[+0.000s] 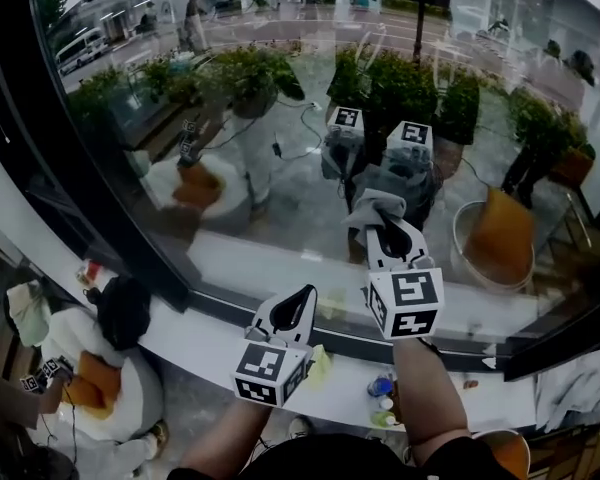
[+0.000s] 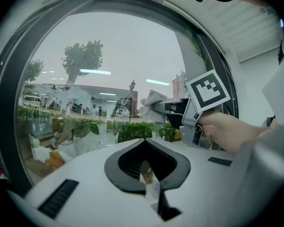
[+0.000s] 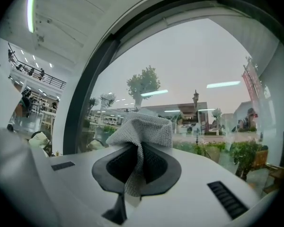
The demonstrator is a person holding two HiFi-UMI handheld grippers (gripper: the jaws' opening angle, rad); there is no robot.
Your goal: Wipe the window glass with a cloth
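Observation:
The window glass (image 1: 280, 118) fills the head view and reflects plants and both grippers. My right gripper (image 1: 388, 236) points at the pane and is shut on a grey mesh cloth (image 1: 372, 208), which bunches out past its tips close to the glass. In the right gripper view the cloth (image 3: 144, 126) rises from between the jaws of the right gripper (image 3: 138, 150) in front of the glass (image 3: 189, 65). My left gripper (image 1: 300, 300) hangs lower and to the left, above the sill, shut with nothing in it. The left gripper view shows its own closed jaws (image 2: 145, 148) and the right gripper (image 2: 173, 110) holding the cloth (image 2: 151, 100).
A white sill (image 1: 480, 393) runs below the glass with small bottles (image 1: 382, 388) and a yellow-green item (image 1: 320, 366) on it. A thick dark frame (image 1: 110, 218) borders the pane at left. A person with an orange bag (image 1: 95, 378) sits at the lower left.

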